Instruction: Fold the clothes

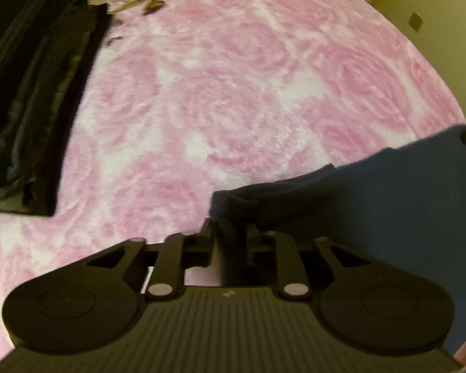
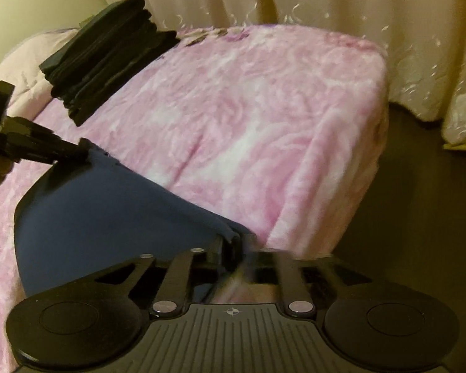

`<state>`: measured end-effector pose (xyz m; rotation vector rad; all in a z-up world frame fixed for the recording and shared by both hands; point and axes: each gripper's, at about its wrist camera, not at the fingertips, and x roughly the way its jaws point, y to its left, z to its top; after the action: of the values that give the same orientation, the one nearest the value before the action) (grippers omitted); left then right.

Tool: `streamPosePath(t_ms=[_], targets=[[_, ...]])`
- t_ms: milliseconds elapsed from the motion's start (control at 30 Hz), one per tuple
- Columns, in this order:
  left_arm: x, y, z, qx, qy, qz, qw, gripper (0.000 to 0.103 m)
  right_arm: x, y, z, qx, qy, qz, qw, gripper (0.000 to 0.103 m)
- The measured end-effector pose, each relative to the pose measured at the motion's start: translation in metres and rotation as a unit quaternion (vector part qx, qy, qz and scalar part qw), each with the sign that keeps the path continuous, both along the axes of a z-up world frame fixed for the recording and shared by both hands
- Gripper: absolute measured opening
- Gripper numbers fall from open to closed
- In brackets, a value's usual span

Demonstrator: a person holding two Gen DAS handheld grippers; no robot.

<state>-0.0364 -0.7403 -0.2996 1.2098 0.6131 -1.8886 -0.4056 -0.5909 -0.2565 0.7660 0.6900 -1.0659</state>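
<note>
Two tongs are seen clamped on one blue garment (image 2: 108,217): left tongs (image 1: 230,233) on its left corner, right tongs (image 2: 236,242) on its right corner, the cloth stretched between above the pink floral blanket (image 1: 233,77). Folded dark clothes (image 2: 108,52) are stacked far left on the bed. Cream curtains (image 2: 326,0) hang behind. No writing is legible.

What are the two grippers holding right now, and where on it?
Both grip the blue garment: the left gripper is shut on one corner of its top edge, the right gripper on the other.
</note>
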Motion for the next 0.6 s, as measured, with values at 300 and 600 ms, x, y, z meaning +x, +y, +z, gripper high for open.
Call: streamPosePath(t_ms=[300,600], targets=[[0.031,0.056,0.067,-0.055,0.038,0.024,0.9975,0.025,0.074,0.049,0.043,-0.041,-0.071,0.087,0.993,0.044],[0.01,0.091,0.006,-0.021,0.031,-0.034,0.9987,0.027,0.121,0.077,-0.021,-0.022,-0.064,0.164,0.984,0.044]])
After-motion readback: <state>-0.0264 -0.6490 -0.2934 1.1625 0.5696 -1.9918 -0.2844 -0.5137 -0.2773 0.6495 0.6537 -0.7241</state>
